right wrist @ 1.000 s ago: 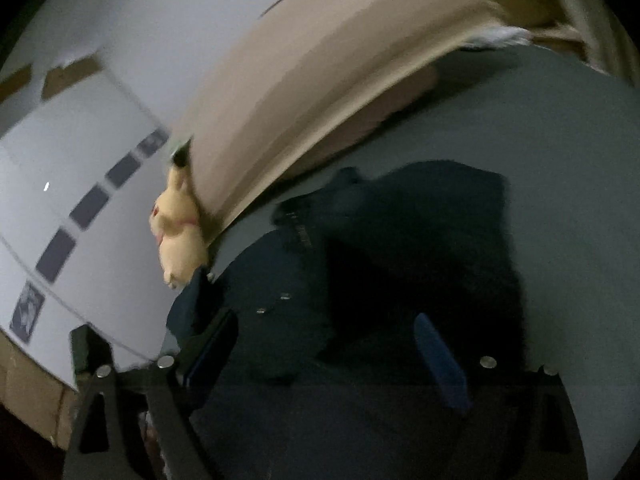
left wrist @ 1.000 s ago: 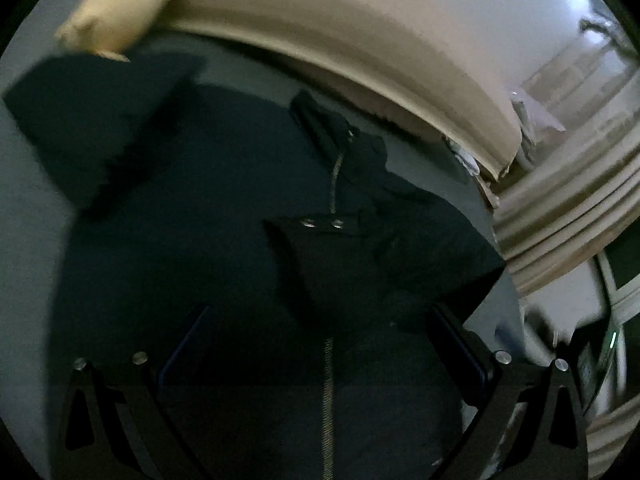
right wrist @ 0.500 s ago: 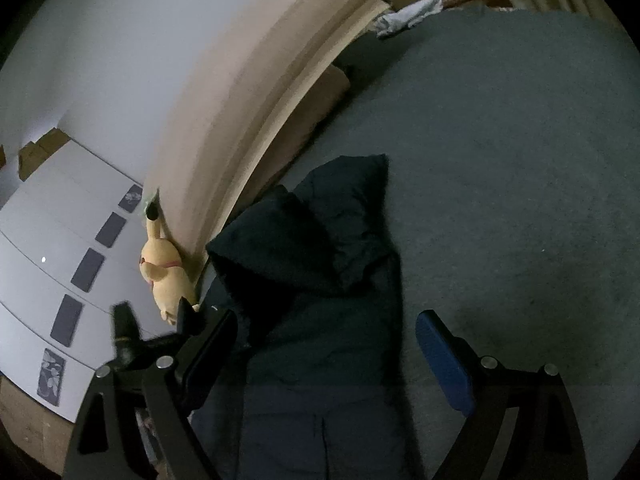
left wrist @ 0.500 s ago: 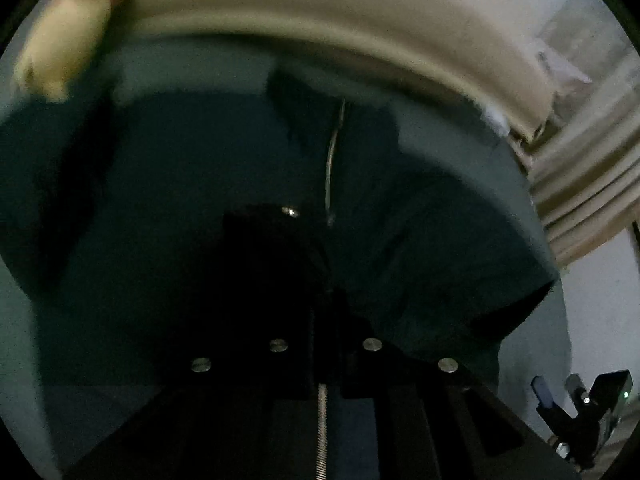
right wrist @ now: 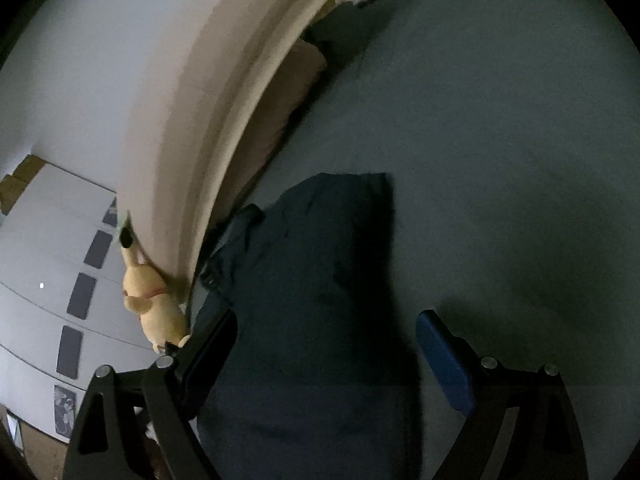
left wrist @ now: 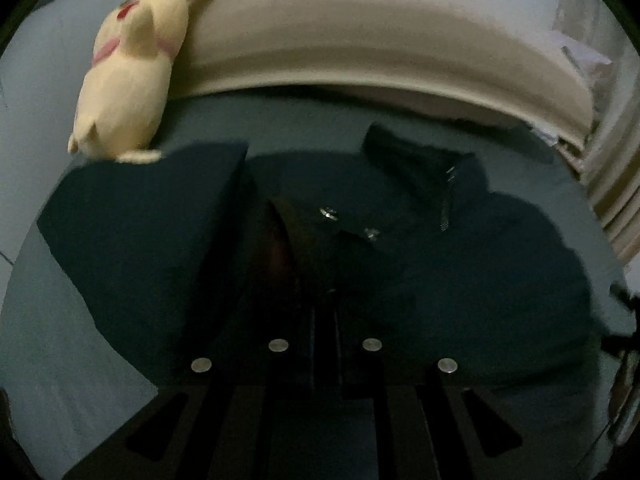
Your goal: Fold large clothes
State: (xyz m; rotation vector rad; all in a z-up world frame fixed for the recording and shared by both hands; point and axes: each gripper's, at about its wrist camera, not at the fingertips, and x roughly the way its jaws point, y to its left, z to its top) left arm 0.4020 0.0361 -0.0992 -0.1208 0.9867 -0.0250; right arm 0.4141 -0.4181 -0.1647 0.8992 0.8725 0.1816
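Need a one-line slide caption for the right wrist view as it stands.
Open right gripper over a dark jacket on a grey bed, a yellow plush toy by the beige headboard.

Two hand-held black grippers

The left gripper point(left wrist: 325, 312) has a black slotted frame with four round silver screws; the right gripper point(right wrist: 326, 356) has black slotted arms, silver screws and a blue pad point(right wrist: 444, 364) on one finger.

Left gripper point(left wrist: 325, 308) w/ jaws shut tight over dark jacket point(left wrist: 440, 264) spread on grey bed point(left wrist: 60, 360), yellow plush toy point(left wrist: 128, 80) leaning vs beige headboard point(left wrist: 360, 40) behind.
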